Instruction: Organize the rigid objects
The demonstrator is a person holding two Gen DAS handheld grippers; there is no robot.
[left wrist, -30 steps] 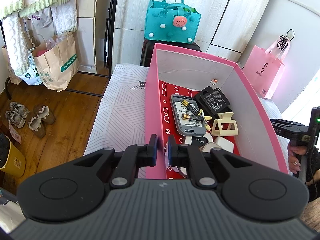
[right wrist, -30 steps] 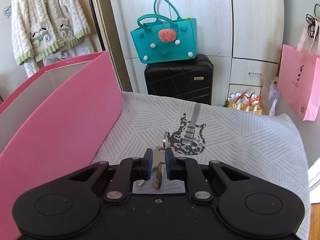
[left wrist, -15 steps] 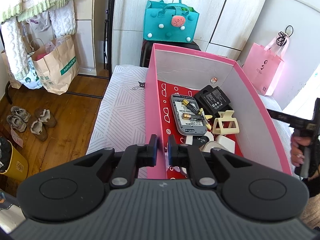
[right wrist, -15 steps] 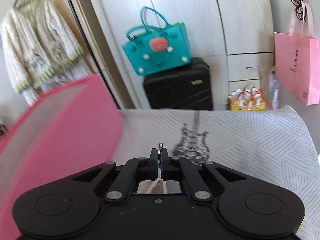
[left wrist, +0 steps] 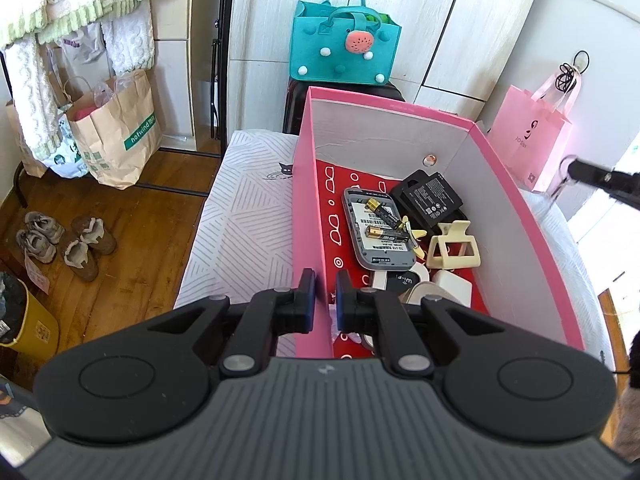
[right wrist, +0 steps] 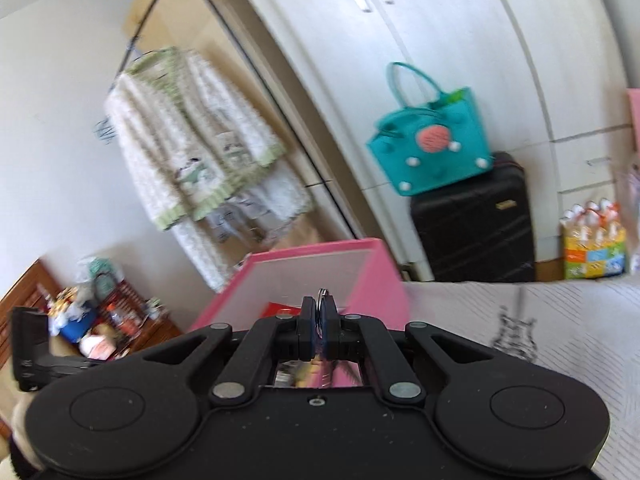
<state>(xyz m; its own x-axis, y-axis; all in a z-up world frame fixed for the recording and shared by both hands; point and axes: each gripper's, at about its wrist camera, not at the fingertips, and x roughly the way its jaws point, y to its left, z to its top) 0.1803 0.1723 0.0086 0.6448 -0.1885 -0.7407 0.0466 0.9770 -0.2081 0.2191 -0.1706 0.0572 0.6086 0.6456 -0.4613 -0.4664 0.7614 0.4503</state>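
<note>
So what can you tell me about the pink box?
The pink box looks like cardboard: pink outside, white walls inside, a red patterned floor. It has no lid on and sits upright on the striped white cloth. Inside lie batteries, a cream hair clip and black gadgets. The left gripper pinches its near left wall.

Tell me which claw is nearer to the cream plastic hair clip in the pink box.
Left. The left claw grips the pink box's near wall, close to the cream plastic hair clip. The right claw is beyond the box's far side, holding a metal key ring.

pink box [left wrist: 310, 184], red patterned lining [left wrist: 336, 216], teal bag [left wrist: 344, 50], striped white cloth [left wrist: 244, 220]
</note>
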